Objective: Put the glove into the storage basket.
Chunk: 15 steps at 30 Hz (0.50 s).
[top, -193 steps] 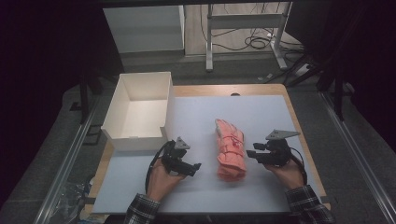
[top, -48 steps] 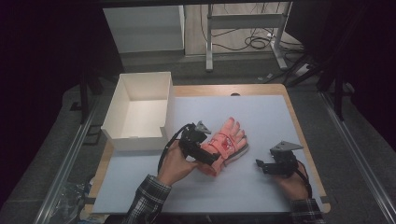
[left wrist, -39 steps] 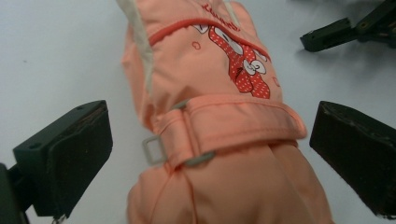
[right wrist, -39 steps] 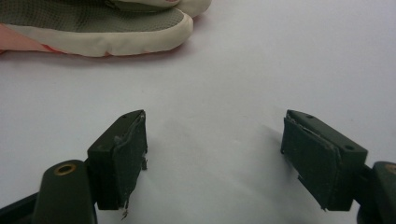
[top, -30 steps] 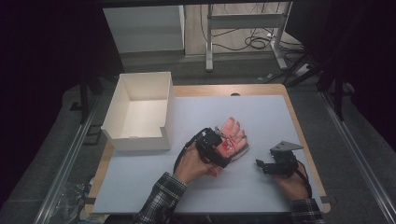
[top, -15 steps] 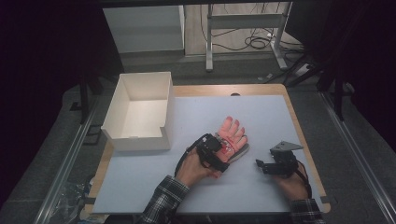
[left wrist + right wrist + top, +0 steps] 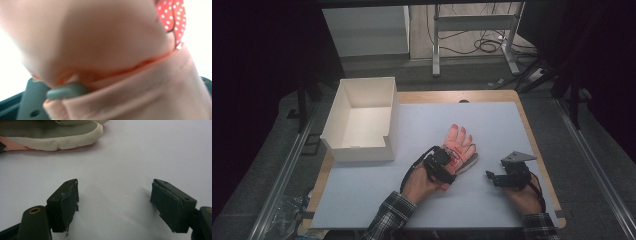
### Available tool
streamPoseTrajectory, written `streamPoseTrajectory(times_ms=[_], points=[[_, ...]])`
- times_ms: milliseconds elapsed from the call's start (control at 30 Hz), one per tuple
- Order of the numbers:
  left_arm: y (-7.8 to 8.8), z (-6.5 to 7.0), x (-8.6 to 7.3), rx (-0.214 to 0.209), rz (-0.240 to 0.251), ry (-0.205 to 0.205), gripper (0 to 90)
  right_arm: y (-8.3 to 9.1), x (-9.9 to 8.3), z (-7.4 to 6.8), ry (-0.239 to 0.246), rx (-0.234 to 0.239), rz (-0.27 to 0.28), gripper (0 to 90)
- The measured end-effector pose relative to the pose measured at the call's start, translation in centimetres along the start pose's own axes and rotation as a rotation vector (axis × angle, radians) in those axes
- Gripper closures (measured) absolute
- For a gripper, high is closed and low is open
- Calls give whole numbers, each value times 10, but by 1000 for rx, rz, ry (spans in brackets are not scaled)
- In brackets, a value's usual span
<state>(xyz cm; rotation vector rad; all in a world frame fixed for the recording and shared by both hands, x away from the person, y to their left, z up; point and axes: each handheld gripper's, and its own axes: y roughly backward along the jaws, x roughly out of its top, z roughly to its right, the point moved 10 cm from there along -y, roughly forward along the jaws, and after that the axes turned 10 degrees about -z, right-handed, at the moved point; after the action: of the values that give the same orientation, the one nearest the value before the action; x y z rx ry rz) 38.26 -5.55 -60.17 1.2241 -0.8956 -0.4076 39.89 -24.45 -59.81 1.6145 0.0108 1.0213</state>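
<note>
Left gripper (image 7: 451,165) has just closed onto the pink glove (image 7: 457,142) on the pale blue mat (image 7: 362,195); right gripper (image 7: 490,176) gapes empty.

Open white box (image 7: 362,120) at left of centre in the high view, resting on the pale sheet (image 7: 422,200) that covers the wooden table (image 7: 542,150); its near wall has a notch. White cabinet (image 7: 364,30) at upper left. Metal frame legs (image 7: 474,35) and loose cables (image 7: 484,45) on the floor at upper centre.
</note>
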Motion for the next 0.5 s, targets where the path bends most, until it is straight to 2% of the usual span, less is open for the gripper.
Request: streamPoseTrajectory(times_ms=[167, 267, 500], points=[[4, 3, -1, -24, -1, -10, 439, 0, 0, 0, 0, 0, 0, 228], [5, 4, 0, -49, 21, -2, 488, 0, 0, 0, -1, 0, 0, 228], [11, 3, -1, -82, 41, -13, 527, 0, 0, 0, 0, 1, 0, 228]])
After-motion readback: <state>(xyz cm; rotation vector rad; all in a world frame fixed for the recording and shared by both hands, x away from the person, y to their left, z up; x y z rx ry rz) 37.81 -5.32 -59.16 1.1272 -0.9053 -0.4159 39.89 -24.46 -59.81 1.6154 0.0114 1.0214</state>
